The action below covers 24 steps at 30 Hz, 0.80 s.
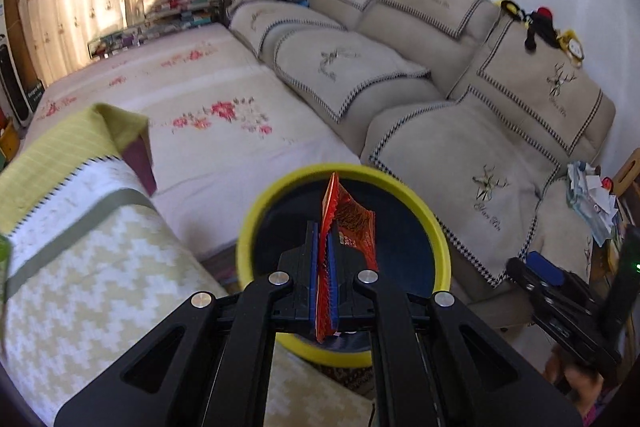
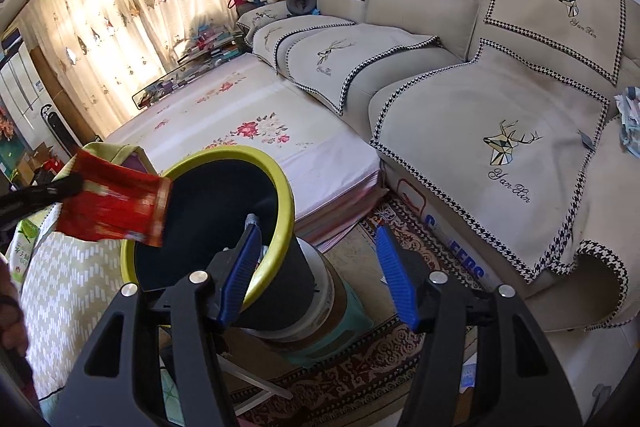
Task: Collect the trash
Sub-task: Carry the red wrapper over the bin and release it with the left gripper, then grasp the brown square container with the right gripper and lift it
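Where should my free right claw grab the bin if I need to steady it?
Grip the yellow rim on its near right side, coming in from the right. It is a thin lip, so one finger goes inside the bin and one outside. That side keeps the right claw, now open, away from the left claw holding the red wrapper over the opening.

Home living room, sofa (image 2: 460, 99), curtains (image 2: 132, 15)
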Each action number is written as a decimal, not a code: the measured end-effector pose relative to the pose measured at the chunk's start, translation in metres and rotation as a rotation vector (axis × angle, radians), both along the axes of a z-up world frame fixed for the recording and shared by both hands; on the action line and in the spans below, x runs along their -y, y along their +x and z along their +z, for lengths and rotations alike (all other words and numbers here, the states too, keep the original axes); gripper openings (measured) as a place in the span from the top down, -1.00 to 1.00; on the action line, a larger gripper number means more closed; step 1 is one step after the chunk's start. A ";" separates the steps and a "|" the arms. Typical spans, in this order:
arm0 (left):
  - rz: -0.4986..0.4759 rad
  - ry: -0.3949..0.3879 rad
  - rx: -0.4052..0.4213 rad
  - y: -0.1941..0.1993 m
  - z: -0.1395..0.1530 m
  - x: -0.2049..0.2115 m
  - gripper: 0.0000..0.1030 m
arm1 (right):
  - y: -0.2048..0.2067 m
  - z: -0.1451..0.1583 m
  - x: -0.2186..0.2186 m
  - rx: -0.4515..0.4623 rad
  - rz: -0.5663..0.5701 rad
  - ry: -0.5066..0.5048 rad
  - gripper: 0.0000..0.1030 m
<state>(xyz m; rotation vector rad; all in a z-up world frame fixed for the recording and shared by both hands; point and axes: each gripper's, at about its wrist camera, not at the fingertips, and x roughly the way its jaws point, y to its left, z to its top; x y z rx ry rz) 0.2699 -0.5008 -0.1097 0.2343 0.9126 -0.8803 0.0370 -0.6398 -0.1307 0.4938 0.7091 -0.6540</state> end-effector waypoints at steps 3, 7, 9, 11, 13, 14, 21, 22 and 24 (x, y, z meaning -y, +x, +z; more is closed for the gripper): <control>0.002 0.033 -0.033 0.007 -0.020 0.020 0.87 | -0.003 0.000 0.000 0.001 -0.002 0.002 -0.12; 0.011 0.071 -0.043 0.010 -0.038 0.032 0.19 | -0.006 0.002 -0.002 0.004 -0.001 0.003 -0.13; 0.022 0.057 -0.038 0.007 -0.037 0.027 0.06 | -0.005 0.002 -0.002 0.004 -0.002 0.003 -0.14; 0.018 0.047 -0.006 0.001 -0.029 0.018 -0.09 | -0.006 0.002 -0.003 0.004 -0.002 0.002 -0.16; 0.024 0.033 0.023 -0.005 -0.018 0.006 -0.37 | -0.006 0.002 -0.004 0.004 0.001 0.006 -0.17; 0.028 0.017 0.031 -0.009 -0.011 -0.004 -0.43 | -0.006 0.003 -0.004 0.006 0.004 0.007 -0.17; 0.081 -0.079 0.033 -0.022 0.032 -0.079 -0.70 | 0.004 0.006 -0.019 0.002 0.046 0.003 -0.18; 0.094 -0.092 0.045 -0.025 0.038 -0.093 -0.74 | 0.006 0.007 -0.021 0.002 0.053 0.000 -0.18; 0.129 -0.114 0.078 -0.032 0.049 -0.120 -0.81 | 0.010 0.009 -0.027 0.001 0.061 -0.004 -0.20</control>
